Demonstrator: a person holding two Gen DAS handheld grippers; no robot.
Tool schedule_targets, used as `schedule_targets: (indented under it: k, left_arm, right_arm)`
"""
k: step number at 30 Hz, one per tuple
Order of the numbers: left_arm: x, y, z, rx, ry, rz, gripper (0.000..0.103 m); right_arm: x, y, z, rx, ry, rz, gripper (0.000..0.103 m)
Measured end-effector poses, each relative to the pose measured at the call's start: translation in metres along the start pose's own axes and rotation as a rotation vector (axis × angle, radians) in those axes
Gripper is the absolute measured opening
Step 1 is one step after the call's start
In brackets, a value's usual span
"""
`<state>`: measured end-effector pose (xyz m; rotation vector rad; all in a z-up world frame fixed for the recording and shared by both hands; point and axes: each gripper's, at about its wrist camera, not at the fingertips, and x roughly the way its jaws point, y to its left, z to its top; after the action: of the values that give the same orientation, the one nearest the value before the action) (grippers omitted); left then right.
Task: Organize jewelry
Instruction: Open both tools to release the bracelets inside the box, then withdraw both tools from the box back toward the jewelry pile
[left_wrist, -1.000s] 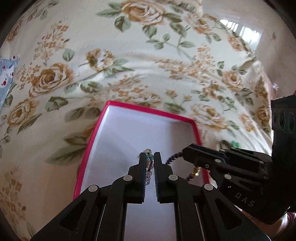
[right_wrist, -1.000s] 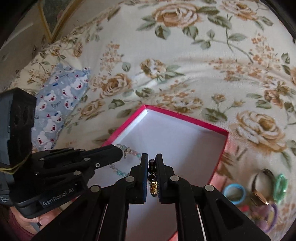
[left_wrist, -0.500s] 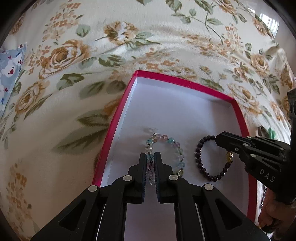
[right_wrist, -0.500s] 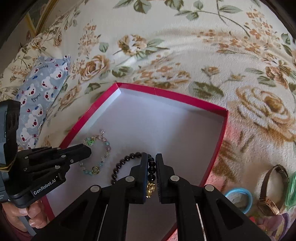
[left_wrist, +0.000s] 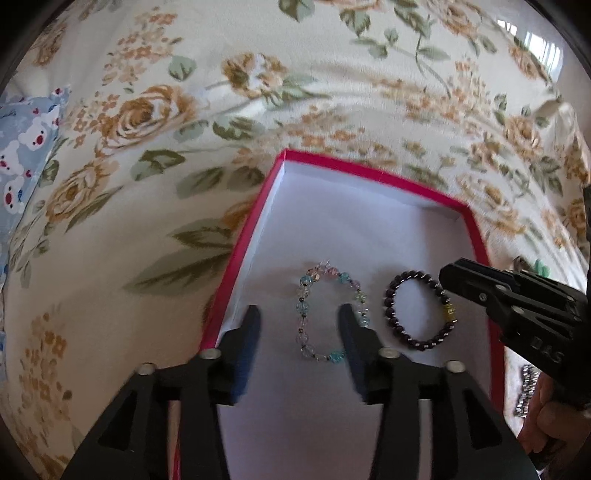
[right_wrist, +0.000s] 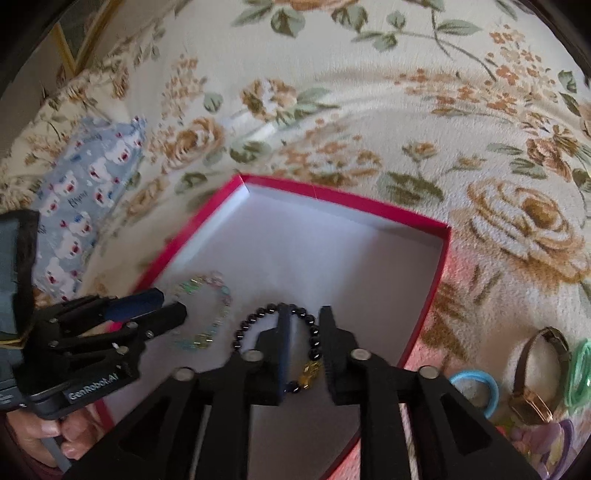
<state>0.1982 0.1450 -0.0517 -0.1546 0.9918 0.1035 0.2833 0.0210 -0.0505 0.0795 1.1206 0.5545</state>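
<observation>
A red-rimmed box (left_wrist: 369, 173) with a white floor lies on the floral bedspread; it also shows in the right wrist view (right_wrist: 340, 195). A pastel glass-bead bracelet (left_wrist: 314, 354) lies flat in the box, and my left gripper (left_wrist: 298, 317) is open above it, one finger on each side. The bracelet also shows in the right wrist view (right_wrist: 221, 314). A dark bead bracelet with a gold charm (left_wrist: 393, 288) lies beside it. My right gripper (right_wrist: 304, 317) is open over that dark bracelet (right_wrist: 255, 317), its fingers apart around the charm side.
A blue bear-print pouch (right_wrist: 85, 206) lies left of the box. Right of the box lie a blue ring (right_wrist: 476, 387), a gold watch (right_wrist: 532, 384), green hair ties (right_wrist: 580, 373) and purple items (right_wrist: 554, 443). The floral bedspread (left_wrist: 147, 122) surrounds everything.
Both grippers lowered the bracelets into the box and then opened. Each bracelet now lies loose on the white floor, side by side.
</observation>
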Motion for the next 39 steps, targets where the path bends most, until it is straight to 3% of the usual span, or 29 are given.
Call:
schedule_targets:
  k: [6, 12, 23, 29, 39]
  left_arm:
    - [-0.048, 0.009, -0.020, -0.100, -0.105, -0.036, 0.077]
    - [-0.075, 0.015, -0.045, -0.197, -0.123, -0.121, 0.077]
    - [-0.084, -0.027, -0.051, -0.116, -0.083, -0.192, 0.077]
    - [-0.084, -0.057, -0.043, -0.037, -0.066, -0.225, 0.077]
    - [-0.061, -0.092, -0.020, 0.033, -0.037, -0.213, 0.077]
  right_arm:
    - [-0.056, -0.006, -0.009, 0.033, -0.101, 0.032, 0.055]
    - [-0.108, -0.036, -0.033, 0.095, -0.169, -0.017, 0.055]
    - [-0.176, -0.098, -0.081, 0.217, -0.222, -0.140, 0.055]
    - [-0.187, -0.117, -0.097, 0.259, -0.223, -0.160, 0.055]
    - [-0.170, -0.134, -0.098, 0.290, -0.199, -0.131, 0.055]
